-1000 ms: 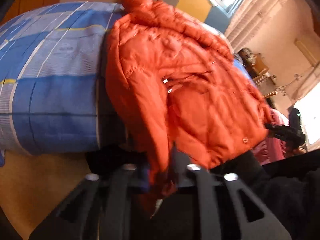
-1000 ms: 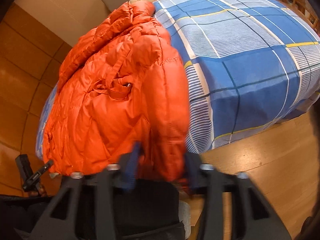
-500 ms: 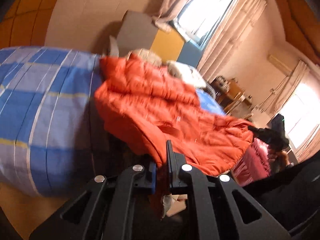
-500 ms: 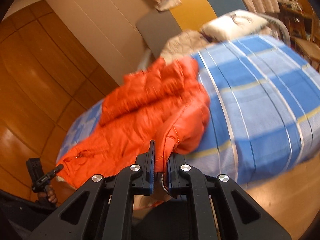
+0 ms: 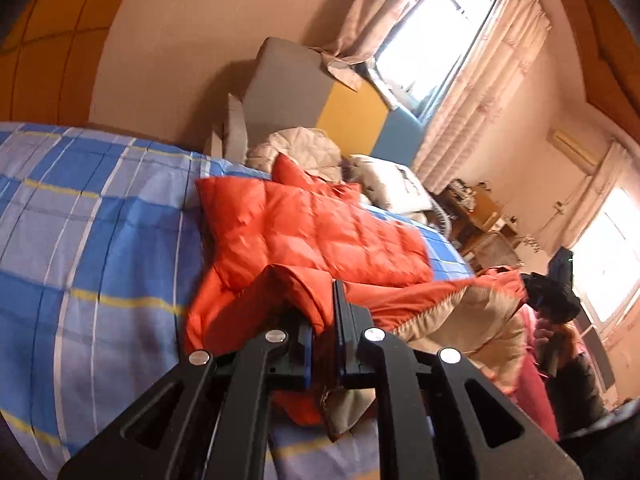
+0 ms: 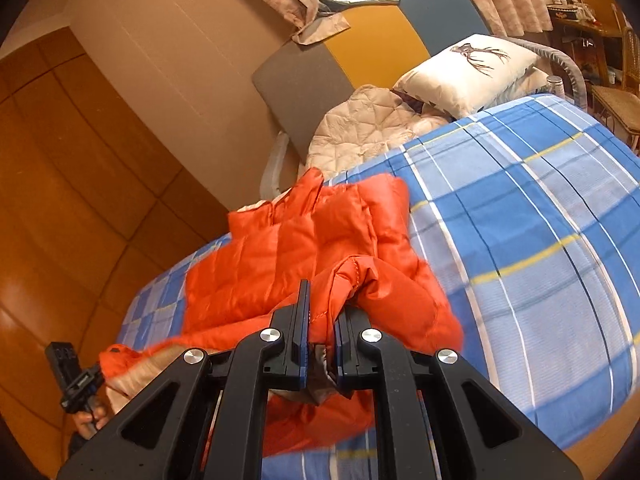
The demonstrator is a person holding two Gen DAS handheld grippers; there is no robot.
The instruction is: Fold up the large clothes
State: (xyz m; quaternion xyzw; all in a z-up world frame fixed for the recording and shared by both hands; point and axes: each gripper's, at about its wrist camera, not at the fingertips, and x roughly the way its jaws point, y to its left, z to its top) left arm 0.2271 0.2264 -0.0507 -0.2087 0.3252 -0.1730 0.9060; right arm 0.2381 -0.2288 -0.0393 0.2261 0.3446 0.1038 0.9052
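Now the left gripper (image 5: 325, 322) is clamping a fold of the orange puffer jacket (image 5: 320, 236), its blue-padded jaws drawn close with the quilted hem pinched between them and beige lining spilling out below. Likewise the right gripper (image 6: 322, 330) is pinching the jacket's (image 6: 288, 256) other lower corner, fabric bunching up between its near-closed jaws. Outward from both, the jacket is lying back-up across the blue checked bedspread (image 5: 92, 248), its upper part spread fairly flat and its collar pointing toward the beige quilt (image 6: 360, 128) and the deer-print pillow (image 6: 472, 68) at the headboard. A second ago it was lying heaped and draping off the bed edge; since then both grippers have been lifting and flipping it over. That probably means the spreading step is nearly done, with the hem being laid down ready for folding.
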